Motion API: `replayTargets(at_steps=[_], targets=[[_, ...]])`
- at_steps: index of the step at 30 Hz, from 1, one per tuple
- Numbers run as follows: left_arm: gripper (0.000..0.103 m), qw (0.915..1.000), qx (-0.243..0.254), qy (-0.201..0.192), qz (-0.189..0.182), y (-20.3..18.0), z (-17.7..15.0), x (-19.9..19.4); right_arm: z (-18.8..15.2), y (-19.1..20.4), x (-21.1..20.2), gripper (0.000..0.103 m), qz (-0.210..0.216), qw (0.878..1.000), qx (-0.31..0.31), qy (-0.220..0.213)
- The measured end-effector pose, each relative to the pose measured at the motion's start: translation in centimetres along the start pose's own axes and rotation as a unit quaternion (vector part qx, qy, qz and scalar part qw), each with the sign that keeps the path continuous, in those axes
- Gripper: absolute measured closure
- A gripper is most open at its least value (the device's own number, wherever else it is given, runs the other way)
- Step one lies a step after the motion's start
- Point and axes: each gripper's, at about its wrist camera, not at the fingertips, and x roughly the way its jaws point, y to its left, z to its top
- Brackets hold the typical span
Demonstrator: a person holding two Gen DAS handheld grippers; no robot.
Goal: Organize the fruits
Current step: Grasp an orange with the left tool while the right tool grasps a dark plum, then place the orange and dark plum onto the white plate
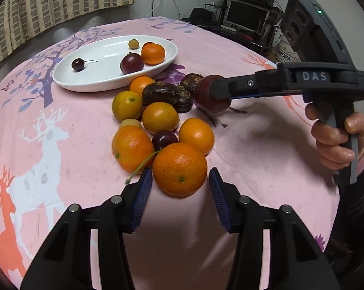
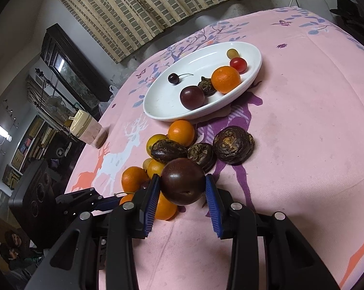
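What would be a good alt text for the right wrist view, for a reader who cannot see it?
The right gripper holds a round dark purple fruit between its blue pads, above a pink printed tablecloth. Behind it lie small orange citrus fruits and dark brown water chestnuts, then a white oval plate with several fruits.

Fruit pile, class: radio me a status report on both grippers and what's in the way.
Right gripper shut on dark purple fruit. Left gripper around front orange, pads not clearly pressing. White dish part filled. Cherry stem beside left pad.
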Motion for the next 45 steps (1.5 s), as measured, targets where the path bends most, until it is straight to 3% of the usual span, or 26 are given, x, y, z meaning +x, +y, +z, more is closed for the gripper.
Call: replayTargets(at_steps=[6,10,16,22,25,32,33,35,38,41,45], targets=[[0.059,0.9999,0.005,0.003,0.014,-0.6,0.4,0.7,-0.1,0.1,-0.1,0.065,0.001,1.000,-0.001,-0.002],[0.060,1.0000,-0.010,0.000,0.002,0.0,0.3,0.2,-0.2,0.0,-0.2,0.065,-0.003,1.000,-0.002,-0.005],[0.060,0.9971,-0.041,-0.044,-0.046,2.0,1.8,-2.8,0.9,0.2,-0.3,0.065,0.013,1.000,-0.009,-0.023],[0.060,0.9930,-0.080,-0.086,0.008,6.2,7.9,-2.4,7.0,0.3,0.7,0.065,-0.006,0.996,0.000,-0.084],[0.060,0.9883,-0.107,-0.103,0.036,8.8,11.1,-0.8,9.7,-0.5,2.8,0.065,-0.026,0.995,0.009,-0.092],[0.059,0.9832,-0.154,-0.079,0.058,12.6,13.7,3.3,11.5,-1.0,6.2,0.062,-0.047,0.996,-0.007,-0.079],[0.056,0.9827,-0.156,-0.078,0.063,12.7,13.8,3.5,11.4,-0.9,6.3,0.059,-0.044,0.996,-0.009,-0.078],[0.031,0.9810,-0.157,-0.090,0.071,12.8,13.6,3.0,11.2,-0.7,5.9,0.052,-0.034,0.996,-0.013,-0.081],[0.017,0.9770,-0.152,-0.115,0.095,12.4,13.3,1.7,10.7,-0.1,4.4,0.048,-0.023,0.994,-0.025,-0.105],[0.012,0.9730,-0.148,-0.135,0.114,12.0,12.6,0.0,9.6,0.9,3.1,0.045,-0.037,0.992,-0.047,-0.115],[0.007,0.9706,-0.144,-0.140,0.133,11.4,10.5,-1.7,7.2,2.5,2.5,0.044,-0.048,0.992,-0.078,-0.090]])
